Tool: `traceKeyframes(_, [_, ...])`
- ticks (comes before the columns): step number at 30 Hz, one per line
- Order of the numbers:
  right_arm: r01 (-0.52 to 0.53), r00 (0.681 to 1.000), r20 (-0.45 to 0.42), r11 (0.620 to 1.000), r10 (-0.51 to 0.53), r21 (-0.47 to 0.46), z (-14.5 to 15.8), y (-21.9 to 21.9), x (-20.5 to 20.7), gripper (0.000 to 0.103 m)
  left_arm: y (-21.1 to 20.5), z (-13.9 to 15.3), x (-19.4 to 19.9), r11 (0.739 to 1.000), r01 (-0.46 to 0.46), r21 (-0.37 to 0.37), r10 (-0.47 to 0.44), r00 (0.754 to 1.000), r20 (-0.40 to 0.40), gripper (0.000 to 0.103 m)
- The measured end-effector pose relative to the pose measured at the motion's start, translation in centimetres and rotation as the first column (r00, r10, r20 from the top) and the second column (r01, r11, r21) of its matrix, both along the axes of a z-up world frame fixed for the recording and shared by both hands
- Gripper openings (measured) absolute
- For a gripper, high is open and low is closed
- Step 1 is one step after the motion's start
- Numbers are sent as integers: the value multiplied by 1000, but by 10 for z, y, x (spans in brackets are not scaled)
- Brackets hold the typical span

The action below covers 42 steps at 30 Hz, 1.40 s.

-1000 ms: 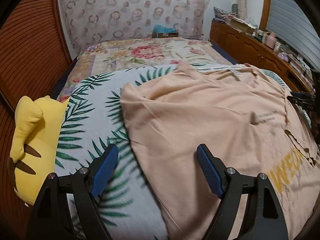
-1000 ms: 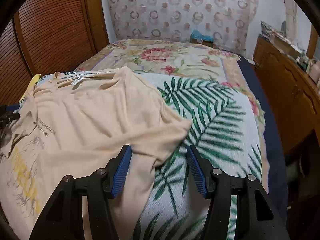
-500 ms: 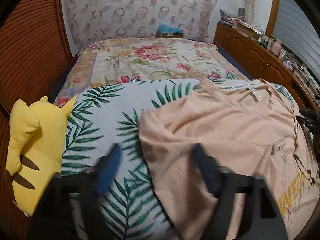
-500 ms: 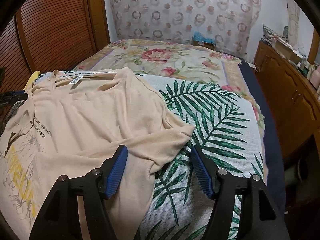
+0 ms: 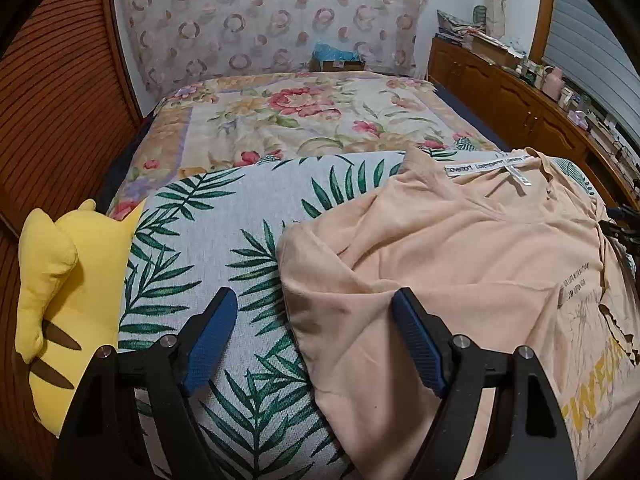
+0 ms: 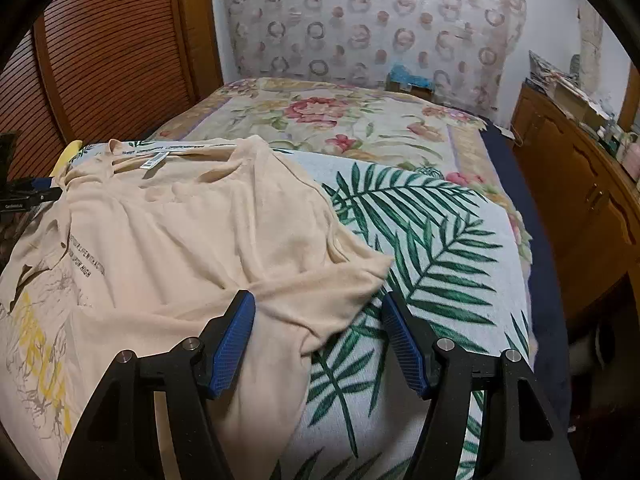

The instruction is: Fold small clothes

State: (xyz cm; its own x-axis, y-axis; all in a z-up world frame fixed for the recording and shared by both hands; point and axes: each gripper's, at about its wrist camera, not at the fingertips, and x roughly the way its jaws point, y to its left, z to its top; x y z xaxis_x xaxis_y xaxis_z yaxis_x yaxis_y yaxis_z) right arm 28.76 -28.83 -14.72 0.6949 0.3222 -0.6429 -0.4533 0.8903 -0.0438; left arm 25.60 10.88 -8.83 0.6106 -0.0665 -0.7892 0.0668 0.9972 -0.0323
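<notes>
Lying spread on the palm-leaf cover is one peach T-shirt — two sleeves out sideways, neckline toward the floral bedspread. The left gripper and right gripper each hang over a sleeve edge, fingers apart, clasping nothing. One yellow plush sits at the bed's left edge — bare cover lies beyond both sleeves.

I'm working in a home bedroom: a bed with a floral quilt fills the middle, patterned wallpaper behind it, a cluttered wooden cabinet at right, a yellow plush toy near left.
</notes>
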Motion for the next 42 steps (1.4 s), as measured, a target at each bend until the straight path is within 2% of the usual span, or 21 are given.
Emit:
traceKeyframes(3, [-22, 1000, 0, 1000, 22, -4, 1, 4, 5, 67, 2, 2, 1, 1000, 2, -20, -1, 1000, 10, 64])
traceKeyframes(4, [-30, 1000, 2, 1000, 30, -9, 1, 6, 7, 62, 2, 3, 1, 1000, 3, -21, -3, 1000, 15, 50])
traceKeyframes(5, [-39, 999, 4, 999, 39, -9, 1, 8, 8, 60, 0, 4, 1, 1000, 6, -17, -6, 1000, 17, 44])
traceKeyframes(6, [-53, 999, 5, 999, 53, -7, 2, 10, 9, 53, 1, 3, 3, 1000, 12, -23, -11, 1000, 17, 40])
traceKeyframes(7, [-62, 998, 8, 998, 62, -6, 2, 12, 9, 43, -1, 3, 3, 999, 24, -31, -23, 1000, 18, 31])
traceKeyframes(8, [-73, 997, 9, 997, 73, -4, 2, 14, 10, 38, -2, 3, 2, 999, 33, -36, -32, 999, 20, 23])
traceKeyframes(9, [-84, 996, 6, 996, 84, 4, 2, 16, 10, 26, -4, 3, 1, 999, 39, -39, -38, 999, 21, 19])
traceKeyframes(10, [-93, 996, 0, 996, 93, 14, 2, 19, 10, 14, -7, 4, 0, 999, 43, -34, -42, 999, 20, 9])
traceKeyframes(14, [-111, 994, 7, 994, 111, 16, 4, 26, 3, 8, -15, 20, -17, 998, 50, -33, -48, 996, 70, 8])
traceKeyframes(21, [-115, 984, 146, 988, 99, 106, 44, 7, -48, 7, -27, 63, -71, 997, 66, -25, -60, 978, 198, 7])
traceKeyframes(28, [-111, 966, 245, 987, 79, 120, 65, -16, -111, 7, -36, 87, -122, 996, 84, -11, -77, 959, 273, 7])
traceKeyframes(34, [-106, 958, 280, 986, 68, 126, 58, -34, -167, 7, -40, 100, -175, 995, 98, -14, -89, 942, 324, 7])
traceKeyframes(42, [-93, 964, 262, 986, 55, 136, 44, -53, -232, 7, -34, 91, -235, 995, 81, -59, -56, 939, 338, 7])
